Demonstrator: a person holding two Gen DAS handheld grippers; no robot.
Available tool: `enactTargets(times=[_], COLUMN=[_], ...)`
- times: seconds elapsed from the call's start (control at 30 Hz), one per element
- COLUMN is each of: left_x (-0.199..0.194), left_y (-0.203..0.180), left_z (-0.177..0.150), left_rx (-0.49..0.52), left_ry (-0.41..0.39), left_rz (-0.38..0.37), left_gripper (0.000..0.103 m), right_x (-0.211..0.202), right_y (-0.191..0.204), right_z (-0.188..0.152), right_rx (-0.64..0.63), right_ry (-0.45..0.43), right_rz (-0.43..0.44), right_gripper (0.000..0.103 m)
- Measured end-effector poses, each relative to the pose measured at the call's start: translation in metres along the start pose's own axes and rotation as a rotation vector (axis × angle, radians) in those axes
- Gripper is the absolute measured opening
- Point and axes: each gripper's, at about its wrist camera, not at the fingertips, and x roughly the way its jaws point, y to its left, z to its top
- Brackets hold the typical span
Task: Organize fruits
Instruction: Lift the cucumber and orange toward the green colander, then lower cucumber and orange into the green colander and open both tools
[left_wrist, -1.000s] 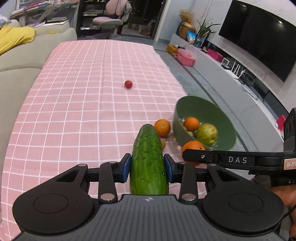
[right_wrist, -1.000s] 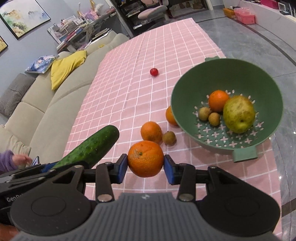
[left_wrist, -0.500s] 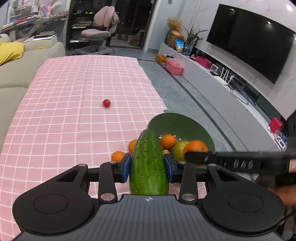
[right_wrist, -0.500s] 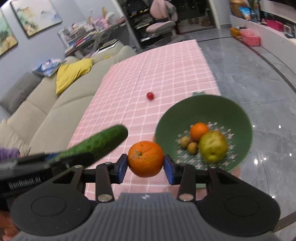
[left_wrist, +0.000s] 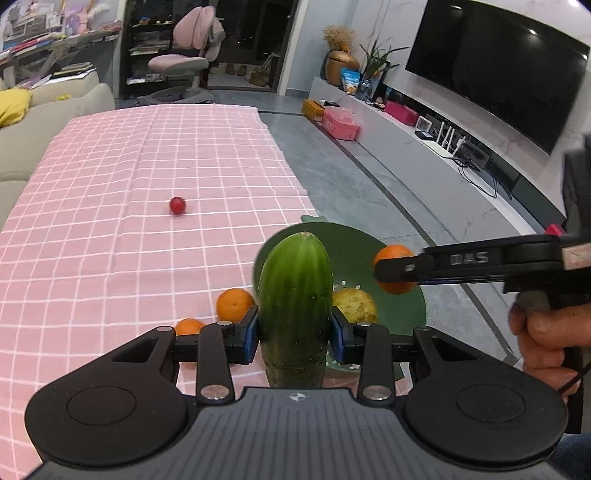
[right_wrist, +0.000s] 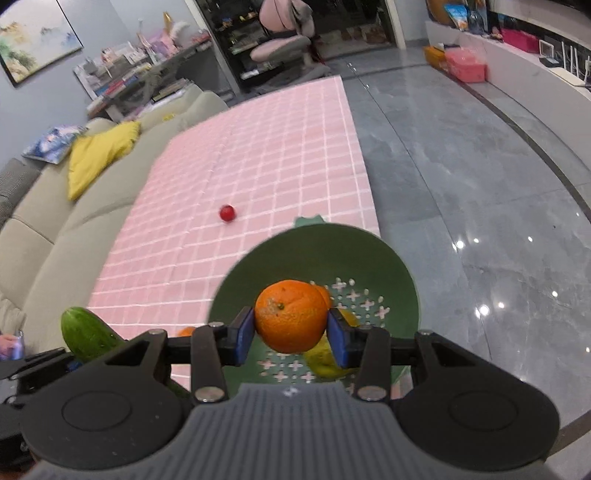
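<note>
The left gripper (left_wrist: 294, 328) squeezes a green cucumber (left_wrist: 295, 295) between its 2 blue pads (left_wrist: 249, 334), and the cucumber points up and away from the camera. The right gripper (right_wrist: 290, 334) squeezes an orange (right_wrist: 290, 315) tight between its pads, up in the air over the green bowl (right_wrist: 258, 273). The bowl has little cross-shaped holes in its bottom. Inside it sit a yellow-green fruit (left_wrist: 354, 304) and another orange thing, mostly hidden behind the held orange. The bowl stands at the right edge of the pink checked cloth (left_wrist: 110, 184). Just left of the bowl, 2 more oranges (left_wrist: 234, 303) lie on the cloth. Farther away, a small red fruit (left_wrist: 177, 205) lies alone on the cloth, well apart from the rest. Beyond the cloth are a beige sofa (right_wrist: 48, 236) with a yellow pillow (right_wrist: 98, 155) and a pink chair (left_wrist: 192, 62).
</note>
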Motion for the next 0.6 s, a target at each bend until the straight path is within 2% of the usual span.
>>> enactTargets(times=[0.13, 0.33, 0.6], left_x=[0.014, 0.020, 0.048], left_y=[-0.004, -0.019, -0.030], left_z=[-0.001, 0.009, 0.033], left_rx=[-0.001, 0.070, 0.053], left_ry=[0.019, -0.016, 0.075], left_rz=[0.005, 0.010, -0.005], left_gripper=[0.042, 0.042, 0.042], right_x=[0.020, 0.033, 0.052], right_y=[-0.003, -0.016, -0.022], right_z=[0.003, 0.015, 0.015], right_rx=[-0.007, 0.039, 0.068], right_ry=[0.033, 0.032, 0.091], right_rz=[-0.016, -0.029, -0.011], right_gripper=[0.039, 0.039, 0.039])
